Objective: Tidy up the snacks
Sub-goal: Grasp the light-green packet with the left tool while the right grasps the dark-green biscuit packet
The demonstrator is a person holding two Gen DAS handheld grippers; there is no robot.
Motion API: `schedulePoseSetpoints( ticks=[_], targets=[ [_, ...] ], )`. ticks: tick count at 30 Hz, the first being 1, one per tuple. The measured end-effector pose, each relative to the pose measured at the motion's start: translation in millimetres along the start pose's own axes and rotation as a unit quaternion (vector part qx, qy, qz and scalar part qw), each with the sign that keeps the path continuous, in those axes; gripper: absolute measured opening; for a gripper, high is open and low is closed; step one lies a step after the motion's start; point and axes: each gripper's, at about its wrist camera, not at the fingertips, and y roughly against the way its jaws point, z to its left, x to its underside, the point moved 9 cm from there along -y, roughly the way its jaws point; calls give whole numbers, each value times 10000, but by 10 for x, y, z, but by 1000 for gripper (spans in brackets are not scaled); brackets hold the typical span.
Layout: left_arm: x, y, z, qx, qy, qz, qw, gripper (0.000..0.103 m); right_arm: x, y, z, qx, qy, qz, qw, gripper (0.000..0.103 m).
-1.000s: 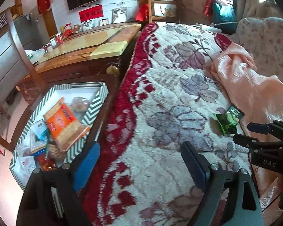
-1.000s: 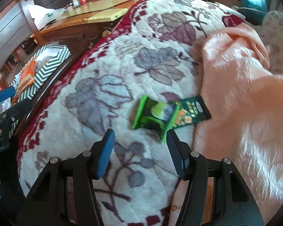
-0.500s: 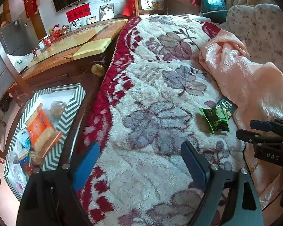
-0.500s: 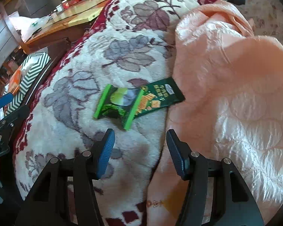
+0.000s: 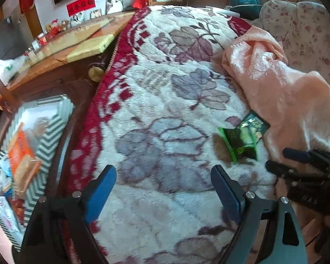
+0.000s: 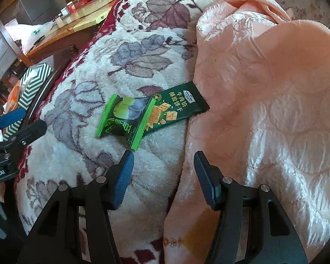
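Since the two green snack packets (image 6: pixel 151 116) lie overlapped on the blanket (image 6: pixel 81 88) beside the pink quilt (image 6: pixel 264 88), your right tool (image 6: pixel 164 165) hovers near them, half-open and empty; your left tool (image 5: pixel 164 182) gapes wide, empty.

green snack packets (image 6: pixel 143 116), pink quilt (image 6: pixel 264 77), floral blanket (image 6: pixel 132 55)

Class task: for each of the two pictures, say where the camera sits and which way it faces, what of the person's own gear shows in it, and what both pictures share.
Left wrist: on the left gripper, looking down over the floral blanket; its open blue fingers show, the right gripper at right.
Right wrist: on the right gripper, facing down at the green snack packets beside the pink quilt; the left gripper at left.
Shared: blanket, packets, quilt, striped box.
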Motion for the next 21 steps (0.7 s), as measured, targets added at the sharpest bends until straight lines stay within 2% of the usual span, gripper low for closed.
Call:
schedulePoseSetpoints(
  ticks=[6,12,19,21],
  targets=[
    [-138,-124,-302,538,2,167,9984,89,46,-42,-6,89,102,136,9998,57],
    [-262,-265,-670,1029,-37,349,9941,91,66,-35,-31,8,29,145,9999,57],
    [-268,-542,-954,1088,-237,677,9915,92,85,-49,-36,-29,19,180,9998,57],
    [-247,-599,-964,1034,-285,705,9917,85,75,-56,-42,-65,-17,179,9998,57]
  ],
)
